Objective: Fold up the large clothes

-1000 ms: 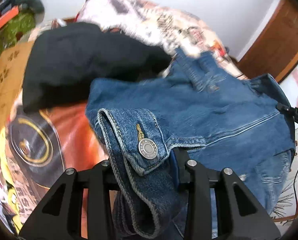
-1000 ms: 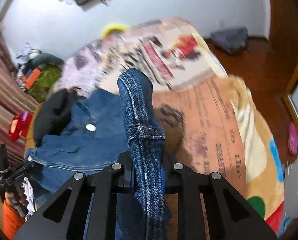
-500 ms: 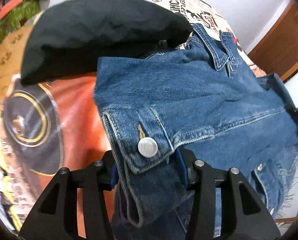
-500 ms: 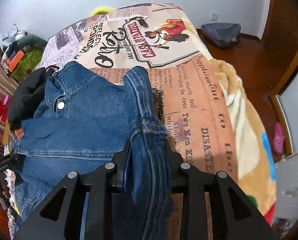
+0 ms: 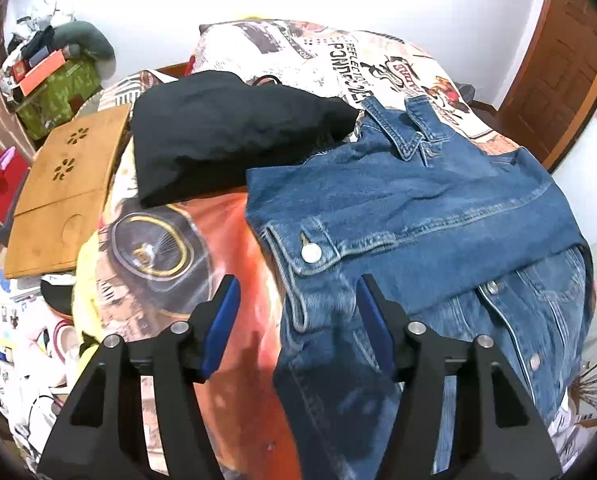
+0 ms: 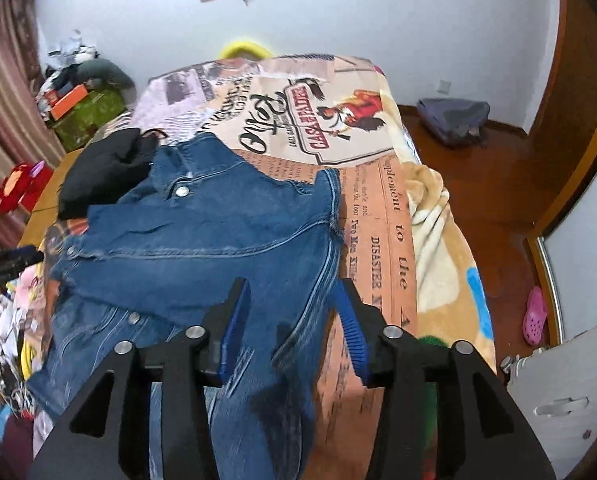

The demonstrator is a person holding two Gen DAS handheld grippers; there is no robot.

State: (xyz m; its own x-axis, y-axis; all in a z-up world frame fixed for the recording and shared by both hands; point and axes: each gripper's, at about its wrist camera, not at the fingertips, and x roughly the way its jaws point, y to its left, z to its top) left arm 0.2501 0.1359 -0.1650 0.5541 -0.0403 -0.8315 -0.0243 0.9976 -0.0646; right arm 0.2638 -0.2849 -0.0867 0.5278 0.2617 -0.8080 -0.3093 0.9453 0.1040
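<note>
A blue denim jacket (image 5: 418, 216) lies on the printed bedspread (image 5: 226, 248), its upper half folded down over the buttoned front. In the right wrist view the same denim jacket (image 6: 218, 232) spreads left of centre. My left gripper (image 5: 296, 300) hangs above the jacket's left folded edge, near a metal button (image 5: 311, 253). Its jaws are opening and the pads touch no cloth. My right gripper (image 6: 292, 304) hovers over the jacket's right edge. Its jaws are opening too, with denim below them but not pinched.
A black garment (image 5: 226, 128) lies bunched beside the jacket's collar. A wooden lap tray (image 5: 66, 188) sits at the bed's left edge. Clutter and a green box (image 5: 58, 88) stand by the far wall. Wooden floor with a grey bag (image 6: 454, 120) lies right of the bed.
Both grippers let go of the denim folds they pinched and lifted back from the jacket. The jacket now lies flat with its top folded over.
</note>
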